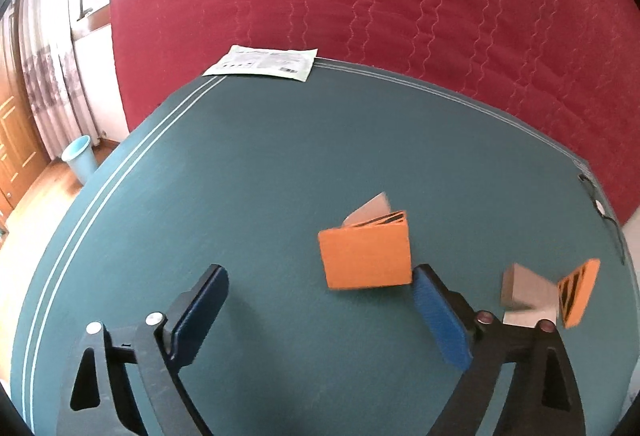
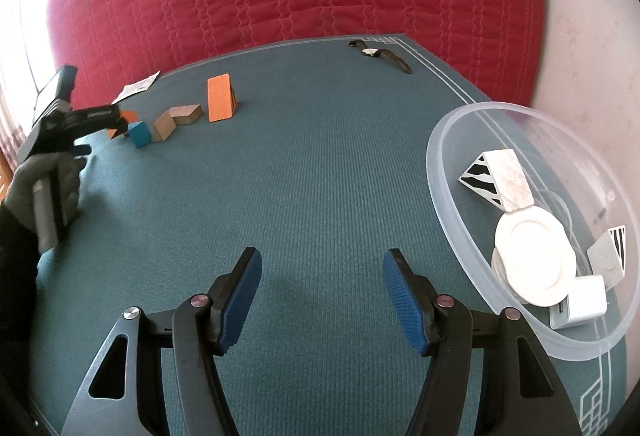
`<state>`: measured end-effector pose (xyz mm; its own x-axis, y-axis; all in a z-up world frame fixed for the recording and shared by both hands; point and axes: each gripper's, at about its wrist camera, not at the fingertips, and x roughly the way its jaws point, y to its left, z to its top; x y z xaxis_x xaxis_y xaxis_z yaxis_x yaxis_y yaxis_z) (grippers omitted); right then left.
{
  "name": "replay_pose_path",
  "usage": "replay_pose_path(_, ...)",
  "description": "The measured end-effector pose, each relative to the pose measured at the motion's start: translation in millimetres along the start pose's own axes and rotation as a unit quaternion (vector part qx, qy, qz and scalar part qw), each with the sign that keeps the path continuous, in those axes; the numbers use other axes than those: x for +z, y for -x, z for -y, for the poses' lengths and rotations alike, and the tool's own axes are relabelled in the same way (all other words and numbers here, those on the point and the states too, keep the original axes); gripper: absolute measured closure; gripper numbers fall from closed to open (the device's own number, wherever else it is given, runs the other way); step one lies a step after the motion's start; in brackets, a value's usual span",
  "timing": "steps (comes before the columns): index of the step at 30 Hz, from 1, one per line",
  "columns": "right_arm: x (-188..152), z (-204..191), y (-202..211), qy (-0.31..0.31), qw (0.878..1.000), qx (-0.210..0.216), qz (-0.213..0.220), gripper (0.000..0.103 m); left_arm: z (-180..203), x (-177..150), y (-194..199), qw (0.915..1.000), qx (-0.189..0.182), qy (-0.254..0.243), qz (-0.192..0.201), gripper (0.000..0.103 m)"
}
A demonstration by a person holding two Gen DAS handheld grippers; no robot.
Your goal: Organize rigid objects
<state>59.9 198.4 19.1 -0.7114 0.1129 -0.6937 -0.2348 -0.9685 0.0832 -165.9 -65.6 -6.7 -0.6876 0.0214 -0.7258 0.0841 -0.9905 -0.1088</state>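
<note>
1. Left wrist view: the left gripper (image 1: pixel 320 302) hangs over the teal mat (image 1: pixel 260 164), jaws wide with nothing between the pads. An orange block (image 1: pixel 366 256) sits just beyond the right finger; a tan block (image 1: pixel 528 292) and a striped orange piece (image 1: pixel 578 292) lie further right.
2. Right wrist view: the right gripper (image 2: pixel 322 300) hovers with jaws partly spread and empty. At near right, the clear bowl (image 2: pixel 448 140) holds white pieces. Far left, a gloved hand (image 2: pixel 48 188) aims the other gripper at the block cluster (image 2: pixel 176 122).

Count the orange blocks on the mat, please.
2. One orange block lies ahead of the open left gripper; the other stands upright past the wooden blocks. None seems hidden.
</note>
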Motion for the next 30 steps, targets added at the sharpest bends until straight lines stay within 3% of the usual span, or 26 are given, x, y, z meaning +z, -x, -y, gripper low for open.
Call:
replay_pose_path(7, 1, -1, 0, 0.001, 1.000, -0.001, 0.001, 0.039, -14, -8, 11, 0.9997, 0.015, 0.019, 0.008, 0.010)
replay_pose_path(17, 1, -1, -2, 0.001, 1.000, -0.002, 0.000, 0.039, -3, -7, 15, 0.9997, 0.010, -0.012, 0.019, 0.010)
replay_pose_path(30, 2, -2, -2, 0.002, 1.000, -0.006, -0.005, 0.039, 0, 9, 11, 0.9996, 0.002, 0.019, 0.021, 0.008)
